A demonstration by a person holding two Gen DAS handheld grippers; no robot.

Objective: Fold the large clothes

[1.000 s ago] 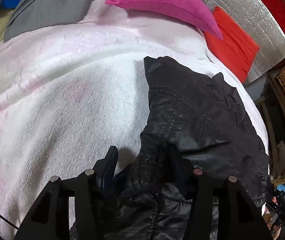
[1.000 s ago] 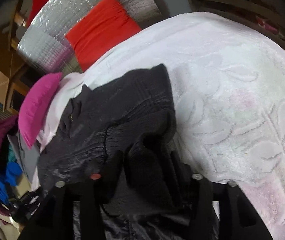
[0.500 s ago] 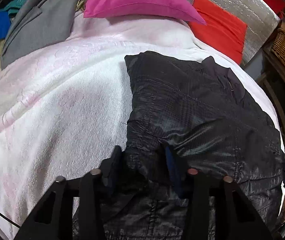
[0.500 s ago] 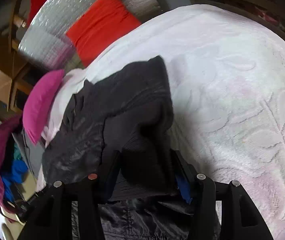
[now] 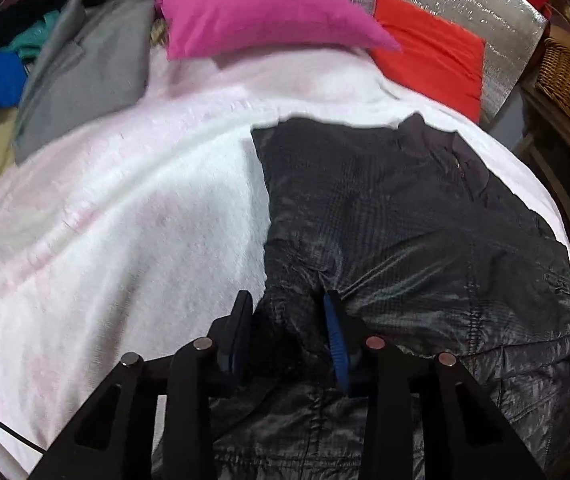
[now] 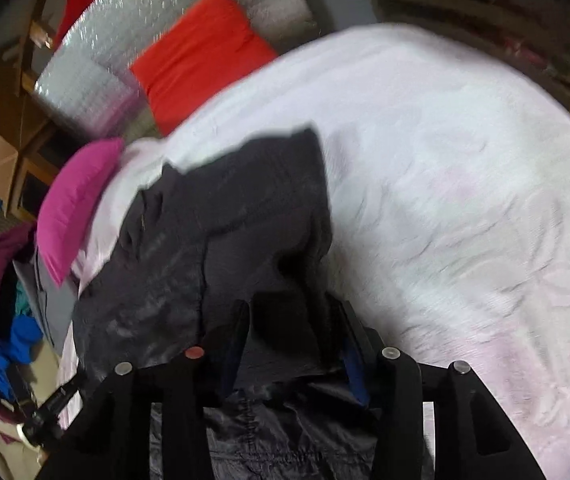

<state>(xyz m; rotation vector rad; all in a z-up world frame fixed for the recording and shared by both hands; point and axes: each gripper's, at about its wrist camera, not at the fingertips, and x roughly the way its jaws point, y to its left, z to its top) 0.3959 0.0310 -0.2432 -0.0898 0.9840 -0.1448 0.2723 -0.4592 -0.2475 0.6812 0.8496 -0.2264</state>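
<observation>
Left wrist view: my left gripper [image 5: 287, 320] has its jaws clamped on a bunched fold of the black jacket [image 5: 405, 216], having just closed further on it. That jacket lies on the white blanket [image 5: 125, 220] covering the bed, below the pink pillow [image 5: 261, 12] and red pillow [image 5: 429, 48]. My right gripper [image 6: 293, 332] likewise pinches a thick fold of the jacket [image 6: 225, 220], jaws just narrowing, with the blanket [image 6: 465, 180] spreading right of it.
</observation>
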